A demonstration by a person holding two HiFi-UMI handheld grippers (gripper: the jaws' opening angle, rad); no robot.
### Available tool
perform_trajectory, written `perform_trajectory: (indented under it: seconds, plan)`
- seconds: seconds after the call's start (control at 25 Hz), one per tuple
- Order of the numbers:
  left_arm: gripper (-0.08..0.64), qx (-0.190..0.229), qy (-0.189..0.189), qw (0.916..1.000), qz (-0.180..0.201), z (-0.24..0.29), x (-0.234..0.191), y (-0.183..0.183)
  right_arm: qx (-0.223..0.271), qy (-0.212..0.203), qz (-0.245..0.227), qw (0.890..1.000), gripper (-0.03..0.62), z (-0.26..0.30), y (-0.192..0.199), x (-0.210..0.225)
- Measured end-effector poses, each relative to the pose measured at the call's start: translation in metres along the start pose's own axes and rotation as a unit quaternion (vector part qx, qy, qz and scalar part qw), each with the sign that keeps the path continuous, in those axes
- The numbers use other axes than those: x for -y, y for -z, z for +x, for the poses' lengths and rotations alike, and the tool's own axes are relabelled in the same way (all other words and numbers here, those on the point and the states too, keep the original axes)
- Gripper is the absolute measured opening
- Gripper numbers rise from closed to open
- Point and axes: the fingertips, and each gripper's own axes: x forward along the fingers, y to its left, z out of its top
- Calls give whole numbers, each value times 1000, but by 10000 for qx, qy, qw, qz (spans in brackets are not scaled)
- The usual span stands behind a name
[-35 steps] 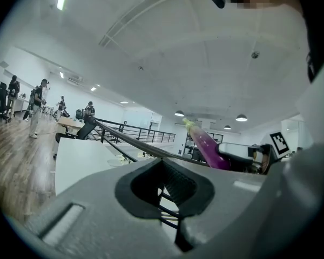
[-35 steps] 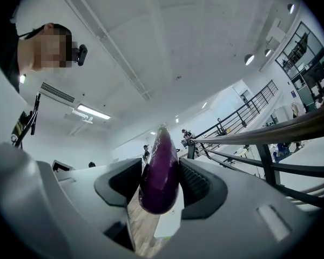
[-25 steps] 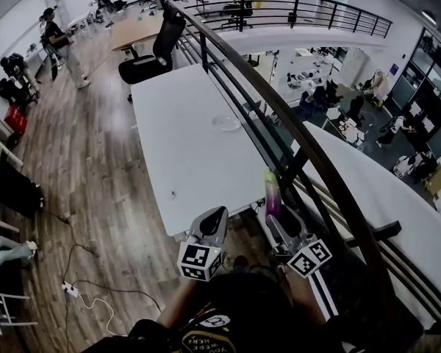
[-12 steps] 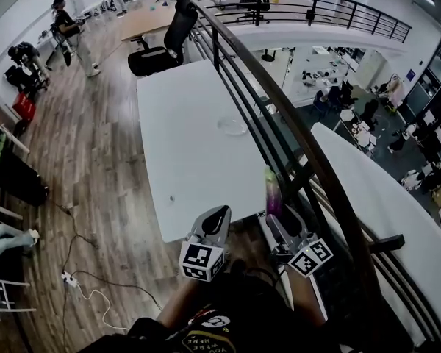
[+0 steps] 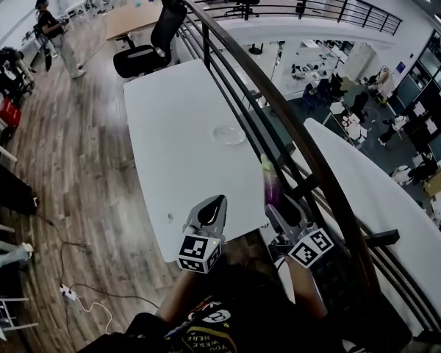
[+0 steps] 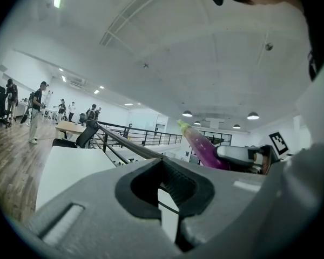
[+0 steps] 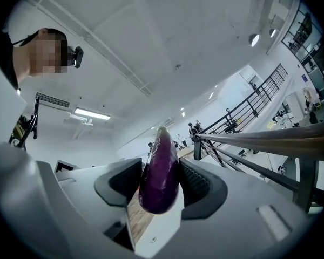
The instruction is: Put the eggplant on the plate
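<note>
A purple eggplant (image 5: pixel 270 186) with a green tip stands upright in my right gripper (image 5: pixel 273 210), whose jaws are shut on its lower part. The right gripper view shows the eggplant (image 7: pixel 159 171) pressed between both pads of the right gripper (image 7: pixel 161 169). A clear round plate (image 5: pixel 228 134) lies on the white table (image 5: pixel 169 116) near its right edge, well ahead of both grippers. My left gripper (image 5: pixel 214 201) hangs over the table's near end, shut and holding nothing. Its own view shows the left gripper (image 6: pixel 163 163) with the eggplant (image 6: pixel 205 147) to its right.
A dark railing (image 5: pixel 279 109) runs along the table's right side, with a drop to a lower floor beyond it. A black office chair (image 5: pixel 143 54) stands at the table's far end. People (image 5: pixel 55 31) stand far left. Cables (image 5: pixel 81 293) lie on the wooden floor.
Both grippers have moved forward together, from the table's near edge to a spot over its near end. The eggplant stays gripped in the right one.
</note>
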Motion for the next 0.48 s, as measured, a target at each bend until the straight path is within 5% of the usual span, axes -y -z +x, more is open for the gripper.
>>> perform_trajectory:
  seconds: [0.48]
  plan:
    - [5, -332, 113, 9989, -304, 40, -68, 14, -522, 399, -79, 9978, 218, 63, 27, 36]
